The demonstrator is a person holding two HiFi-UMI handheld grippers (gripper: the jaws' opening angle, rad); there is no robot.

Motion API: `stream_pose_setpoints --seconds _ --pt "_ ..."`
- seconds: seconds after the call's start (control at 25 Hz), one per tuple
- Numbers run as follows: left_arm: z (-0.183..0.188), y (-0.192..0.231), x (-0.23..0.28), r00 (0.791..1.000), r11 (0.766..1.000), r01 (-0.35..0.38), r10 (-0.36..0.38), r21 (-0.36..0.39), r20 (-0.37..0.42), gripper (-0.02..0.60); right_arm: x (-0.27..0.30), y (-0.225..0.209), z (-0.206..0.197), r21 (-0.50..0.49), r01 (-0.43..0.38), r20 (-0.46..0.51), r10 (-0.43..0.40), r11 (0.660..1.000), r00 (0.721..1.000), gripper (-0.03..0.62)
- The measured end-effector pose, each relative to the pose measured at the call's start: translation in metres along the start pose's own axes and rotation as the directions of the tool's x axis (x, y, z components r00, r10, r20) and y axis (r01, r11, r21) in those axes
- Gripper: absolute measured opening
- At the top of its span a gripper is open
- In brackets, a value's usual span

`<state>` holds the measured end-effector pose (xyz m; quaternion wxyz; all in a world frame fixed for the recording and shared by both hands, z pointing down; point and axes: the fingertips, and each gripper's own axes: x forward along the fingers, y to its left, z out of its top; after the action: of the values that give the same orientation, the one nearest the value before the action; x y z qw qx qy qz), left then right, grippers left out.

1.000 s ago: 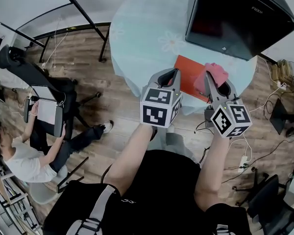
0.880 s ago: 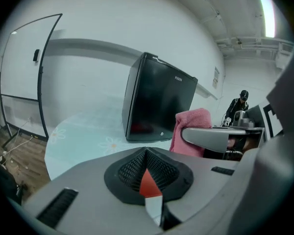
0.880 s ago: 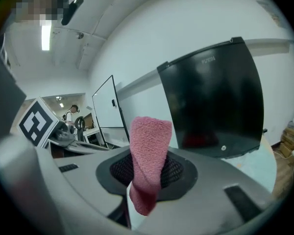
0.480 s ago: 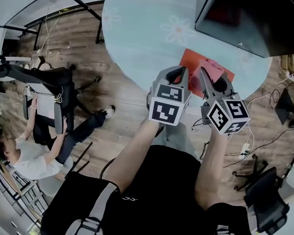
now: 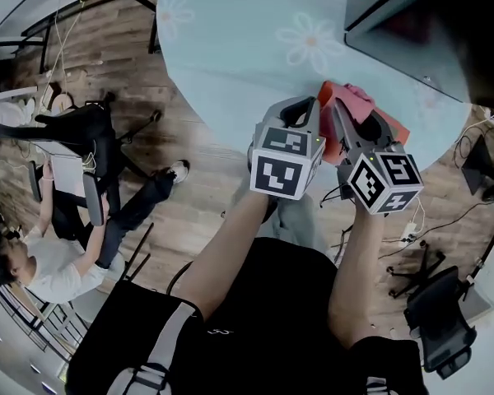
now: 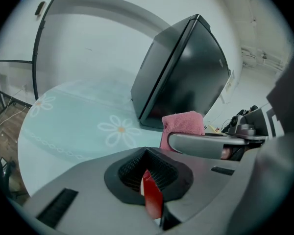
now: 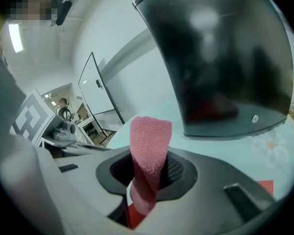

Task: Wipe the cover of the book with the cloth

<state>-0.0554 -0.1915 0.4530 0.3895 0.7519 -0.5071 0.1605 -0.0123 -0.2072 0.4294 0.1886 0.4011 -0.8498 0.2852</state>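
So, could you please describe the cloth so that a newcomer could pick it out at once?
Find the round pale-blue table with daisy prints, then the black screen standing on it. In front of the screen is a red book, and the cloth is clamped in the right gripper claw over it: the only pink, fluffy thing there.

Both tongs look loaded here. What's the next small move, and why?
Probably lower the right tongs so the pink cloth presses on the cover of the red book and begin a stroke. The left tongs are shut on the book's edge, steadying it, and the cloth sits over the cover in the head view.
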Motion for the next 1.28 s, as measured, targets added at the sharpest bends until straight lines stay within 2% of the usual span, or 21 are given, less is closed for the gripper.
stream_pose_setpoints --seconds 0.24,0.52,0.84,1.08,1.28 --pt "0.003 0.019 0.019 0.999 0.999 0.026 -0.027 -0.029 -0.032 0.014 0.025 -0.009 -0.002 0.014 0.035 -0.030 -0.035 0.999 0.999 0.095" --pt "-0.008 0.008 0.040 0.991 0.994 0.098 -0.101 -0.040 -0.088 0.015 0.040 -0.020 -0.009 0.041 0.090 -0.074 -0.087 0.995 0.994 0.095" --pt "-0.017 0.011 0.053 0.983 0.992 0.118 -0.123 -0.047 -0.139 0.014 0.055 -0.034 -0.038 0.038 0.138 -0.170 -0.130 0.990 0.977 0.097" --pt "-0.024 0.004 0.059 0.970 0.989 0.142 -0.147 -0.036 -0.193 0.014 0.055 -0.045 -0.047 0.053 0.160 -0.199 -0.147 0.986 0.969 0.097" --pt "-0.028 0.000 0.062 0.969 0.990 0.134 -0.139 -0.040 -0.204 0.014 0.054 -0.050 -0.049 0.063 0.168 -0.208 -0.152 0.984 0.966 0.097"
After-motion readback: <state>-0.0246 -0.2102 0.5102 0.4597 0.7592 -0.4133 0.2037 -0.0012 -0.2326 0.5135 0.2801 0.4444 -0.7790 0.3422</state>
